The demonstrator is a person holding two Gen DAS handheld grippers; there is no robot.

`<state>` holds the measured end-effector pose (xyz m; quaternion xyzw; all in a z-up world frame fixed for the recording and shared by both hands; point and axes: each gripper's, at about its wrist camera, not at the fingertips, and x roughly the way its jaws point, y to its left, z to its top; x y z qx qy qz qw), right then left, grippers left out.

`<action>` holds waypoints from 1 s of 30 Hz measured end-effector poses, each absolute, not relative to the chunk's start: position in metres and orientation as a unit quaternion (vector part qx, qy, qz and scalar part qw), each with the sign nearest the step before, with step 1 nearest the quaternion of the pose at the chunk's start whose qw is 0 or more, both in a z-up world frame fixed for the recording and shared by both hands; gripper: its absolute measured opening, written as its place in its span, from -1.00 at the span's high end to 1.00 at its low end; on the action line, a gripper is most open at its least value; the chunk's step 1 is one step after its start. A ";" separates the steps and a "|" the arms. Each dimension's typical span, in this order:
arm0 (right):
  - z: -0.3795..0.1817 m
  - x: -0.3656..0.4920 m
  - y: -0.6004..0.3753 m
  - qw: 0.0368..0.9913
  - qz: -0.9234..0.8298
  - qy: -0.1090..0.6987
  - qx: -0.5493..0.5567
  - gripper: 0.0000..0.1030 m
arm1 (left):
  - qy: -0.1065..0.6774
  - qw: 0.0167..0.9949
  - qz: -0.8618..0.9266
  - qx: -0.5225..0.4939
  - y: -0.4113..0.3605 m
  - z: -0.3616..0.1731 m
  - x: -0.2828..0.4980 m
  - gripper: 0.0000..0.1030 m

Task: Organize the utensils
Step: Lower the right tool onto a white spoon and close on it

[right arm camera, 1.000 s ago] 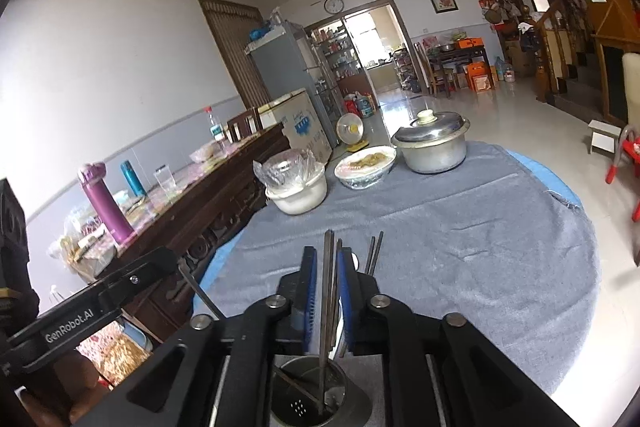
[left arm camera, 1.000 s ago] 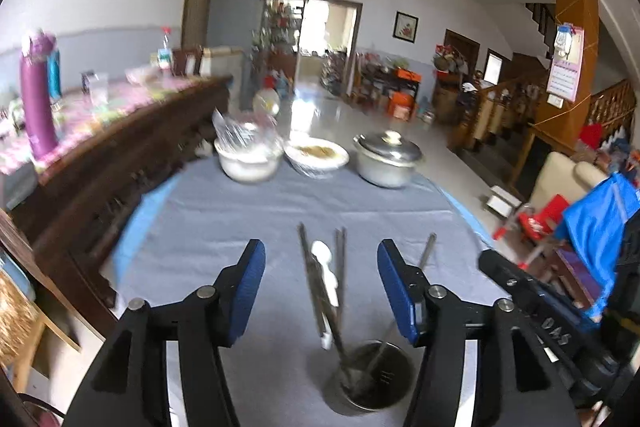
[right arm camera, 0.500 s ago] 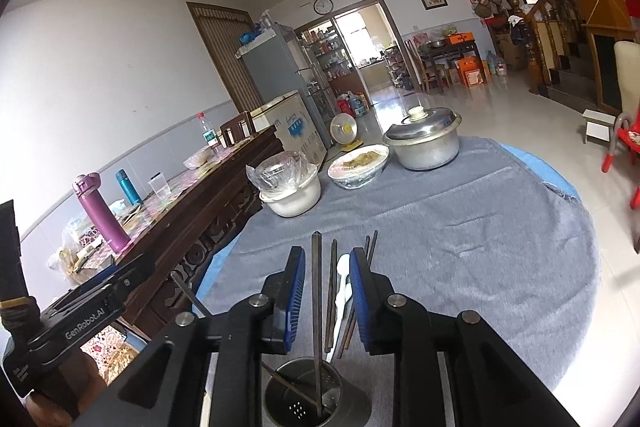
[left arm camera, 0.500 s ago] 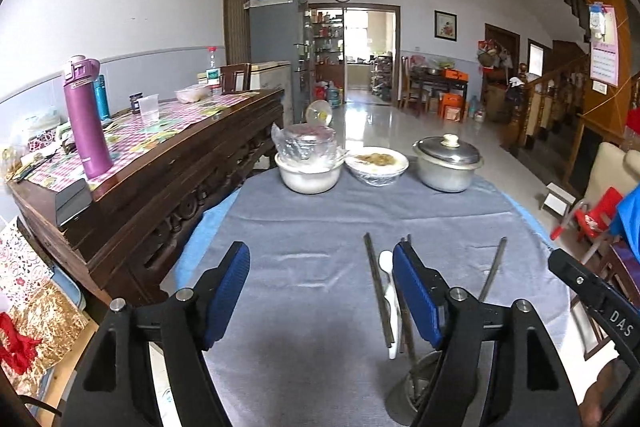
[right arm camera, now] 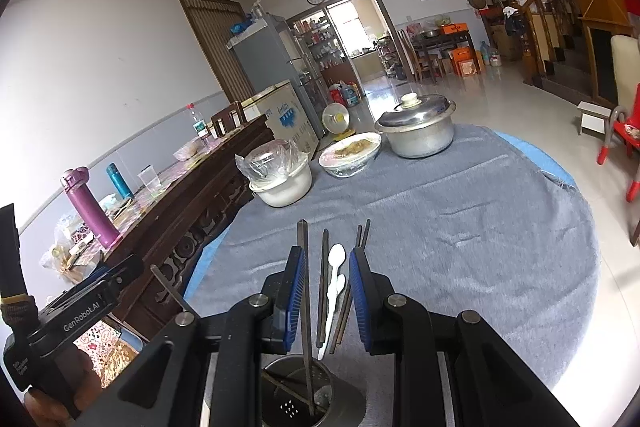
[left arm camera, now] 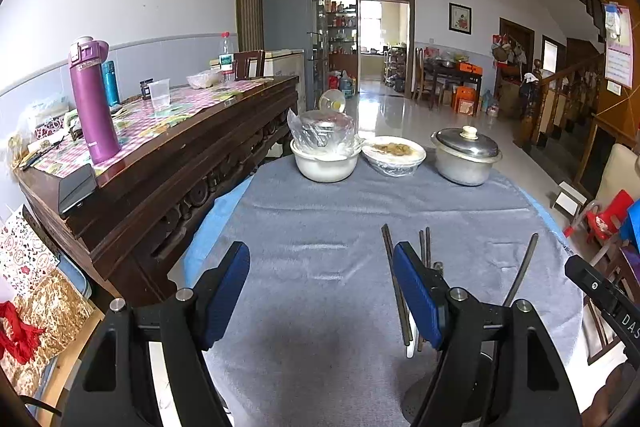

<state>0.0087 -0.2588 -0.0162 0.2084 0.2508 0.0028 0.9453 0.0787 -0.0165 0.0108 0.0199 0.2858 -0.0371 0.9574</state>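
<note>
A metal utensil holder (right arm camera: 308, 399) stands on the grey tablecloth (right arm camera: 460, 227) at the near edge. It holds dark chopsticks (right arm camera: 304, 267) and white plastic spoons (right arm camera: 334, 267). My right gripper (right arm camera: 326, 287) is open just above the holder, its blue pads either side of the utensils without touching them. My left gripper (left arm camera: 320, 291) is wide open and empty over bare cloth, left of the holder (left arm camera: 424, 395); the chopsticks (left arm camera: 394, 279) rise behind its right finger.
At the far side of the table stand a white bowl with plastic wrap (left arm camera: 324, 155), a covered dish of food (left arm camera: 394, 155) and a lidded metal pot (left arm camera: 466, 155). A dark wooden sideboard (left arm camera: 168, 163) with a purple flask (left arm camera: 90, 103) runs along the left.
My right gripper has opened and let go of a chopstick, which now stands in the holder. My left gripper has moved left, away from the holder, still open.
</note>
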 end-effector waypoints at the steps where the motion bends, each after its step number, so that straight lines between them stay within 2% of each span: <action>1: -0.018 0.009 -0.259 0.945 0.002 0.253 0.209 0.51 | 0.287 0.957 -0.037 0.020 -0.017 0.010 0.080 -0.45; 18: -0.063 0.050 -0.281 0.918 -0.003 0.315 0.241 0.51 | 0.371 0.928 -0.037 -0.001 -0.004 -0.042 0.144 -0.45; 30: -0.139 0.139 -0.308 0.859 0.069 0.426 0.275 0.51 | 0.468 0.882 -0.056 -0.018 -0.010 -0.110 0.199 -0.45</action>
